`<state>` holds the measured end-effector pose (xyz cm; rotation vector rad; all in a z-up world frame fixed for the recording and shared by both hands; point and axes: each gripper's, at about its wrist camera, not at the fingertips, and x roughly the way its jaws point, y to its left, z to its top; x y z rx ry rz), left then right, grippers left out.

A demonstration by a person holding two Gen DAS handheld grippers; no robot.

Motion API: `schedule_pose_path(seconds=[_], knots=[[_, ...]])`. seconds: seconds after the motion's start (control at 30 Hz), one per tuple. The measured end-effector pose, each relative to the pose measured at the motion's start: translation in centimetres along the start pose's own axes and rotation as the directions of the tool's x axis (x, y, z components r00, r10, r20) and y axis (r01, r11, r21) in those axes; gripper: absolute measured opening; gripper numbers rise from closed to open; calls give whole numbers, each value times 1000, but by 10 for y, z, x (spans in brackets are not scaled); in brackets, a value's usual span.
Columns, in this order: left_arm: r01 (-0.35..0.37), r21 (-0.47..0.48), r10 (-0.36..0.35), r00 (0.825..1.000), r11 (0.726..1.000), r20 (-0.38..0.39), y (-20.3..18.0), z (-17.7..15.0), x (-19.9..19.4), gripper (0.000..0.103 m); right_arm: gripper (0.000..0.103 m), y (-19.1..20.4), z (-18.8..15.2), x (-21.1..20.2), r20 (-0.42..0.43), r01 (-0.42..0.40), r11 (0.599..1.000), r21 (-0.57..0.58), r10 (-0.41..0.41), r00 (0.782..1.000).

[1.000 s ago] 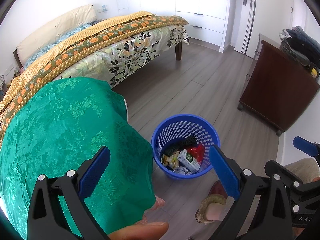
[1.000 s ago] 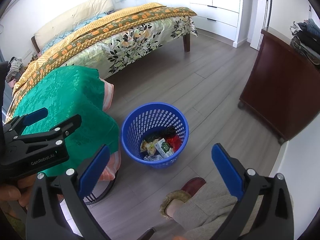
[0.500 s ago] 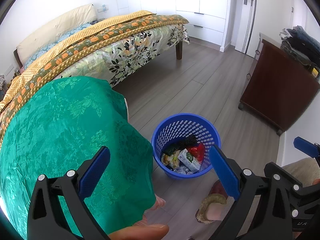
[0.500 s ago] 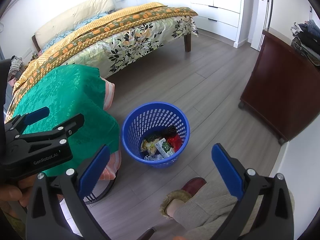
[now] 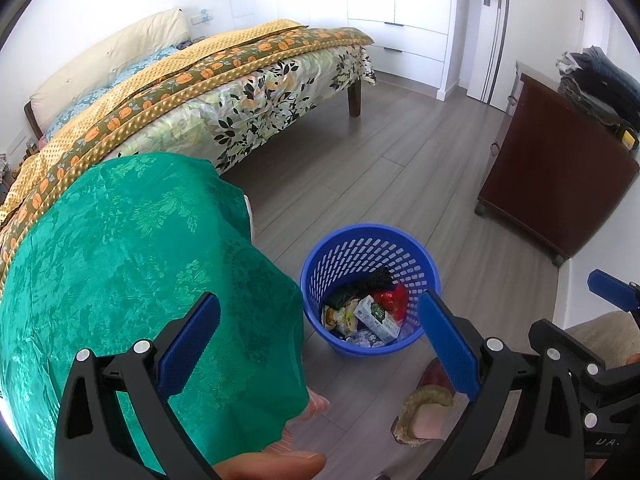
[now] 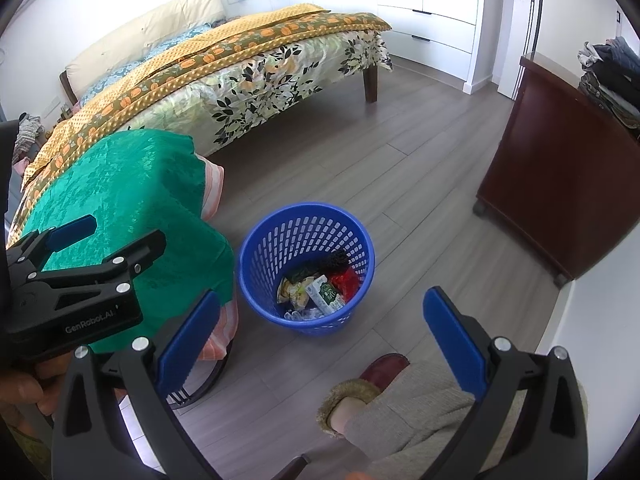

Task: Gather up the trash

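A blue mesh waste basket point(image 5: 340, 256) stands on the wood floor; it also shows in the right wrist view point(image 6: 272, 248). Inside lie a white-and-green carton point(image 5: 376, 318), a red wrapper point(image 5: 394, 300), a yellowish packet and dark scraps. My left gripper point(image 5: 320, 344) is open and empty, held above and near side of the basket. My right gripper point(image 6: 320, 340) is open and empty, also above the basket's near side. The left gripper's body point(image 6: 72, 292) shows at the left of the right wrist view.
A small table under a green cloth point(image 5: 120, 272) stands left of the basket. A bed point(image 5: 224, 80) with a floral cover lies behind. A dark wooden dresser point(image 5: 560, 176) with folded clothes stands at right. A slippered foot point(image 6: 360, 392) is near the basket.
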<state>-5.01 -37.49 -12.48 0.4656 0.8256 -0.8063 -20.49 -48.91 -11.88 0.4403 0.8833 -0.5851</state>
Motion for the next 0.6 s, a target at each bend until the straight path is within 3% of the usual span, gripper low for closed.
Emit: schedule_pose_path(seconds=[0.6], knots=[[15,-21,-16,1000,1000,-12,5,1,2,98,98,-5,-6,0,-7,25,1000,15,-25,1000]])
